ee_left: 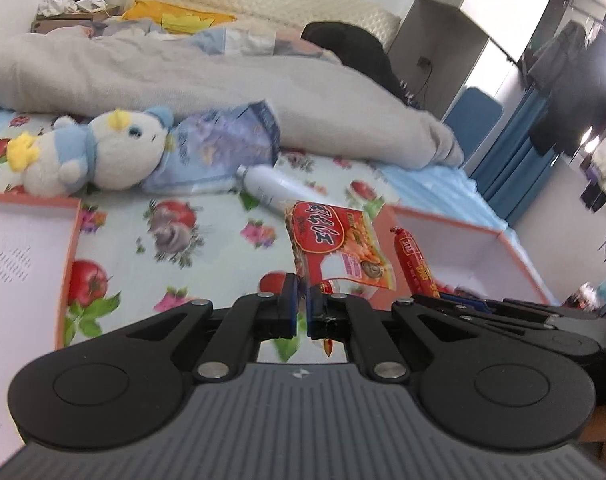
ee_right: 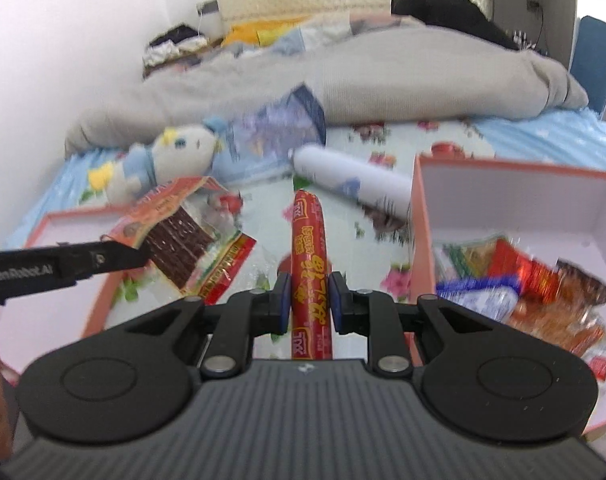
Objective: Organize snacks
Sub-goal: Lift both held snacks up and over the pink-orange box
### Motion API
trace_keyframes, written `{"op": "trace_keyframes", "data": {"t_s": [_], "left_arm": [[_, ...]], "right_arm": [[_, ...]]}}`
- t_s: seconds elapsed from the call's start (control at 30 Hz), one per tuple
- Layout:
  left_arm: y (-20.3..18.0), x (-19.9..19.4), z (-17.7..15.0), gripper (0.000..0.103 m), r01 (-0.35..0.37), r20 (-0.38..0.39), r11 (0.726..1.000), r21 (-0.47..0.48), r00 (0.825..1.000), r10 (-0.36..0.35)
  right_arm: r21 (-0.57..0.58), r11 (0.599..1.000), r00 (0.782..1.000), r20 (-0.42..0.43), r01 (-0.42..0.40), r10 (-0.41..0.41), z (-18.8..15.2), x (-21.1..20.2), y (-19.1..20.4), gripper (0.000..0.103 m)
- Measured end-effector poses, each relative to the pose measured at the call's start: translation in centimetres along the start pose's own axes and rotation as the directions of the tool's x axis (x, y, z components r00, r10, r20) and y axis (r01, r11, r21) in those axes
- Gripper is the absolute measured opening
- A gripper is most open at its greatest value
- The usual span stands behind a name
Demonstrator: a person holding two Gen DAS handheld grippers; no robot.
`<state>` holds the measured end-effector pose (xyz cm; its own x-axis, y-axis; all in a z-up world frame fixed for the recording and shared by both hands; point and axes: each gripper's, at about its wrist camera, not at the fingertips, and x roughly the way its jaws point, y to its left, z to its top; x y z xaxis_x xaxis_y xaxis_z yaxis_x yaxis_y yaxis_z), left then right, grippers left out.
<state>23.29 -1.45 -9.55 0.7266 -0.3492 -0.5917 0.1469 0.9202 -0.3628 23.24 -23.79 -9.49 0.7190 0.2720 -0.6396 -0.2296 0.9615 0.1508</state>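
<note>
With your left claw (ee_left: 303,300) clamped on the red snack packet (ee_left: 335,244) and your right claw (ee_right: 310,300) clamped on the sausage (ee_right: 309,264), both held above the bed, carry each over the right-hand box (ee_right: 503,208) and release.

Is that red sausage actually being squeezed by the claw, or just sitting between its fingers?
Touching. The right wrist view shows the right gripper with both blue pads pressed against the red sausage, no gap either side.
</note>
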Motion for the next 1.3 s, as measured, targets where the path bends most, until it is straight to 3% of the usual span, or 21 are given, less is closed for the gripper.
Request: {"op": "trace_keyframes", "data": {"t_s": [0.47, 0.67, 0.9, 1.3], "left_arm": [[-9.3, -0.7, 8.7, 0.005, 0.12, 0.105, 0.99, 0.07, 0.986, -0.127], [-13.4, 0.4, 10.6, 0.005, 0.164, 0.098, 0.981, 0.107, 0.98, -0.175], [-16.8, 4.3, 8.8, 0.005, 0.203, 0.005, 0.974, 0.103, 0.979, -0.204], [-18.9, 13.8, 3.3, 0.005, 0.175, -0.198, 0.976, 0.127, 0.969, -0.148]], "right_arm": [[0.032, 0.998, 0.98, 0.193, 0.052, -0.057, 7.5, -5.9, -4.0, 0.023], [0.048, 0.993, 0.965, 0.233, 0.109, -0.117, 8.7, -7.7, -6.6, 0.023], [0.109, 0.981, 0.966, 0.188, 0.161, -0.179, 7.1, -7.1, -11.1, 0.023], [0.191, 0.964, 0.981, 0.032, 0.184, -0.194, 1.9, -2.4, -16.6, 0.024]]}}
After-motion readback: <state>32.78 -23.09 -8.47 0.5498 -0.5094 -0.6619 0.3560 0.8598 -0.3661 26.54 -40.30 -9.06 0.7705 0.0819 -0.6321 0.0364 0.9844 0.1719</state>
